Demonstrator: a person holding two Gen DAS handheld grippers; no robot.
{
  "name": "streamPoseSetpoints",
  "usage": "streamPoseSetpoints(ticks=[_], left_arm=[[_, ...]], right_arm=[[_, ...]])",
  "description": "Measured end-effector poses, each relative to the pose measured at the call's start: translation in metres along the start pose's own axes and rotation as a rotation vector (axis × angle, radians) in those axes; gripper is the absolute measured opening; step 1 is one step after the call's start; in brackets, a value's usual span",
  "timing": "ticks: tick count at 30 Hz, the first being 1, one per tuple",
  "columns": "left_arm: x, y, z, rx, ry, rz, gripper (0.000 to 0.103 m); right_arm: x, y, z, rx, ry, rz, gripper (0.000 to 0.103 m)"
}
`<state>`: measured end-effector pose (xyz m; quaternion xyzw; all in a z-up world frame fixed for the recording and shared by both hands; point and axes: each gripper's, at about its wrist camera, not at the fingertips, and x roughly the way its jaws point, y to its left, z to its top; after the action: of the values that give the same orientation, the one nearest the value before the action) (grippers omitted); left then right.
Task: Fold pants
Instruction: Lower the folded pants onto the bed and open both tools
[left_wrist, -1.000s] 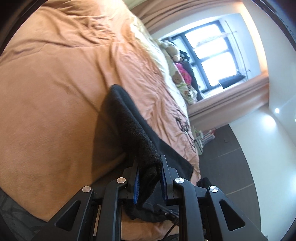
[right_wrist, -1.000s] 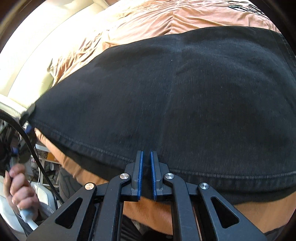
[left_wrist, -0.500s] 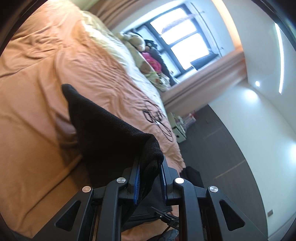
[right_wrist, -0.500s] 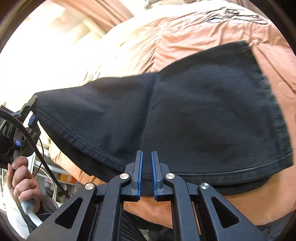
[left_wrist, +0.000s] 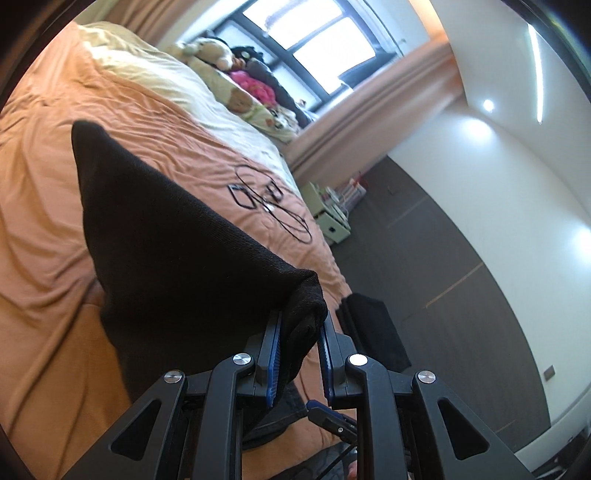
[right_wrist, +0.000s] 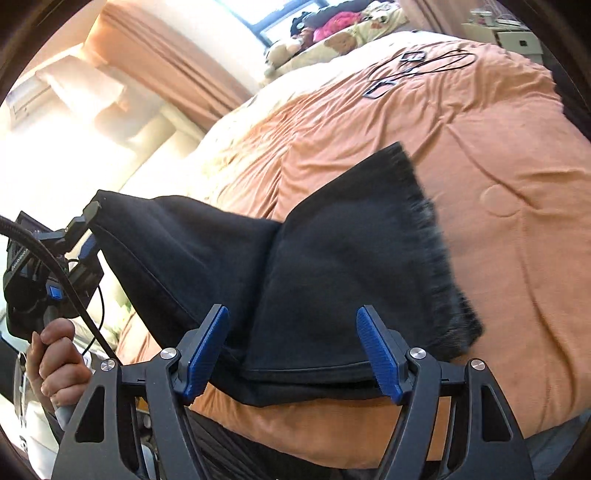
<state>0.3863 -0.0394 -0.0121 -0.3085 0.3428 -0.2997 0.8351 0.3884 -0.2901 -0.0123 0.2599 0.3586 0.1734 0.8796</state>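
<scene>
The black pants (right_wrist: 332, 266) lie partly folded on the orange bedcover (right_wrist: 498, 155), frayed hem toward the right. My left gripper (left_wrist: 298, 332) is shut on a corner of the pants (left_wrist: 177, 240) and holds it lifted above the bed; it also shows in the right wrist view (right_wrist: 88, 218) at the left, with the fabric hanging from it. My right gripper (right_wrist: 291, 332) is open, its blue pads (right_wrist: 207, 347) apart on either side of the pants' near edge, holding nothing.
Black cables and small frames (right_wrist: 413, 66) lie on the far part of the bed. Pillows and stuffed toys (left_wrist: 229, 81) sit by the window. A dark mat (left_wrist: 373, 332) lies on the floor beside the bed. A small white cabinet (left_wrist: 328, 218) stands by the curtain.
My right gripper has opened and let go of the pants edge. My left gripper has lifted its held corner higher, and the fabric now drapes folded at the middle.
</scene>
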Motion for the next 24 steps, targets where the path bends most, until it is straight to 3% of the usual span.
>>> streamPoseSetpoints(ticks=[10,16,24], left_arm=[[0.074,-0.036,-0.022,0.042,0.115,-0.017,0.02],[0.13,-0.047,-0.053,0.041,0.229,-0.022,0.02],[0.183,-0.041,-0.094,0.011,0.352,0.003,0.02]], right_arm=[[-0.047,-0.053,-0.014,0.103,-0.059,-0.016,0.071],[-0.075,-0.077,-0.026,0.157,-0.071,-0.047,0.071],[-0.1,-0.101,-0.03,0.212,-0.093,-0.074,0.071]])
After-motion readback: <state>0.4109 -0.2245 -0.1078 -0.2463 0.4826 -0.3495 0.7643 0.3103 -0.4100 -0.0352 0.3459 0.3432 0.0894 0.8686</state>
